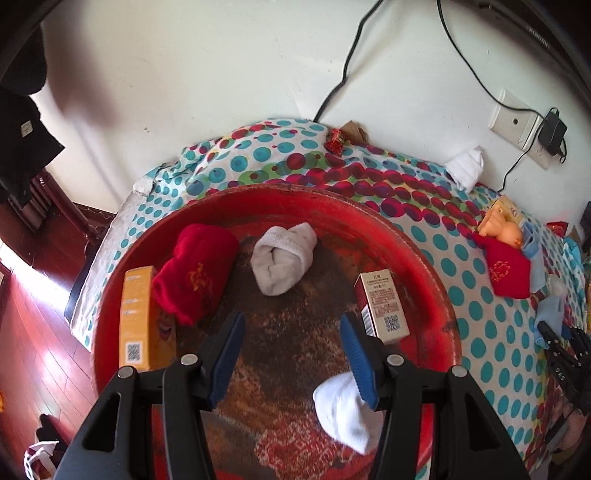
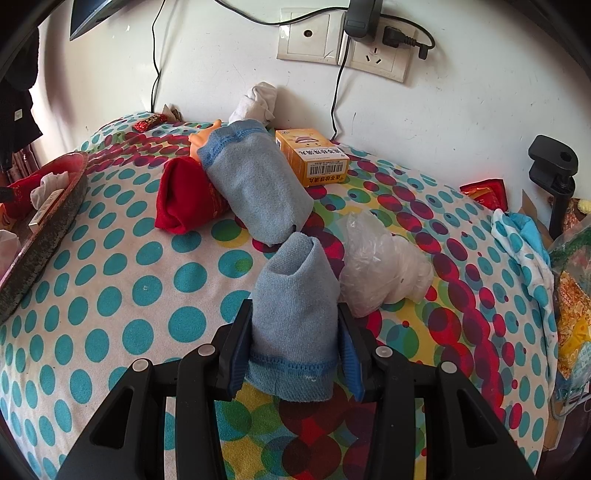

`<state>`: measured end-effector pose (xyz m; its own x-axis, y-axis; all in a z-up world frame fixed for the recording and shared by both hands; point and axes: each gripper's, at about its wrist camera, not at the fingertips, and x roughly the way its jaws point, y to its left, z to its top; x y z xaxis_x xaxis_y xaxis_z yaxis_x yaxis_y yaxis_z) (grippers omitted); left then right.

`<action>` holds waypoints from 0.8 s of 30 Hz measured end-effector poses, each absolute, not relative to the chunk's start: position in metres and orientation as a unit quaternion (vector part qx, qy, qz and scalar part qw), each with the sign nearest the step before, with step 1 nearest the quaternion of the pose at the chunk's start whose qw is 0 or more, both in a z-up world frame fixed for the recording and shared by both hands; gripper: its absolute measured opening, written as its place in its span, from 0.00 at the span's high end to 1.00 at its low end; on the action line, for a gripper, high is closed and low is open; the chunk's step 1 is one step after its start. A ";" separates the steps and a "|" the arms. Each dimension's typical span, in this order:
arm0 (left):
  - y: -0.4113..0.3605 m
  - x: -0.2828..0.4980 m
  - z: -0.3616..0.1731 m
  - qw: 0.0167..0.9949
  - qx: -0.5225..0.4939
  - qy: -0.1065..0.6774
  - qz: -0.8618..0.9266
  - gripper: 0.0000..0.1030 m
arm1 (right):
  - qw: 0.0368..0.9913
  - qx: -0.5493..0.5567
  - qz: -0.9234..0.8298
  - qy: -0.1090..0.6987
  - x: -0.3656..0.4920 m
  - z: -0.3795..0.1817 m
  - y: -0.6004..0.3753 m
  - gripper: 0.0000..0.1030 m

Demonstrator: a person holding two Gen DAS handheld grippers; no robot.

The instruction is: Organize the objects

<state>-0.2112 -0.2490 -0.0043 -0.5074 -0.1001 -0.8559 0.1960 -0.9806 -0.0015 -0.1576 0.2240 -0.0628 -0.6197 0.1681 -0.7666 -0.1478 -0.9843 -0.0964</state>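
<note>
Squarely between right gripper (image 2: 295,332): blue sock (image 2: 295,306).

I am working in a lived-in room of a home. A bright polka-dot cloth (image 2: 122,280) is covering the worktop, which is standing against a plain white wall (image 1: 229,70). Wall sockets (image 2: 343,44) with a charger (image 2: 360,18) plugged in are sitting just above it, and black cables (image 1: 347,66) are trailing down the wall. Rolled socks (image 1: 282,258), small medicine-style boxes (image 2: 314,157) and a crumpled plastic bag (image 2: 380,262) are lying about. Reddish wooden floorboards (image 1: 33,332) are showing beside the worktop, and dark clothing (image 1: 22,147) is hanging at the left edge.
</note>
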 end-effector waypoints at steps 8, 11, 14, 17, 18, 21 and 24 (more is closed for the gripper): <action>-0.251 -0.170 0.017 0.116 0.466 0.014 -0.877 0.46 | 0.087 -0.428 0.900 -0.010 -0.158 -0.062 0.225 0.61; -0.254 -0.157 0.016 0.127 0.459 0.009 -0.879 0.46 | 0.090 -0.427 0.899 -0.017 -0.158 -0.062 0.224 0.61; -0.257 -0.146 0.013 0.140 0.453 0.011 -0.880 0.46 | 0.097 -0.427 0.899 -0.021 -0.158 -0.062 0.222 0.61; -0.260 -0.139 0.007 0.133 0.453 0.026 -0.881 0.46 | 0.097 -0.427 0.899 -0.020 -0.158 -0.062 0.222 0.61; -0.261 -0.138 0.006 0.131 0.451 0.028 -0.882 0.46 | 0.096 -0.427 0.899 -0.020 -0.158 -0.062 0.222 0.61; -0.262 -0.137 -0.002 0.125 0.453 0.032 -0.882 0.46 | 0.099 -0.427 0.898 -0.026 -0.158 -0.062 0.222 0.61; -0.265 -0.137 -0.008 0.126 0.452 0.039 -0.882 0.46 | 0.103 -0.427 0.898 -0.033 -0.158 -0.062 0.220 0.61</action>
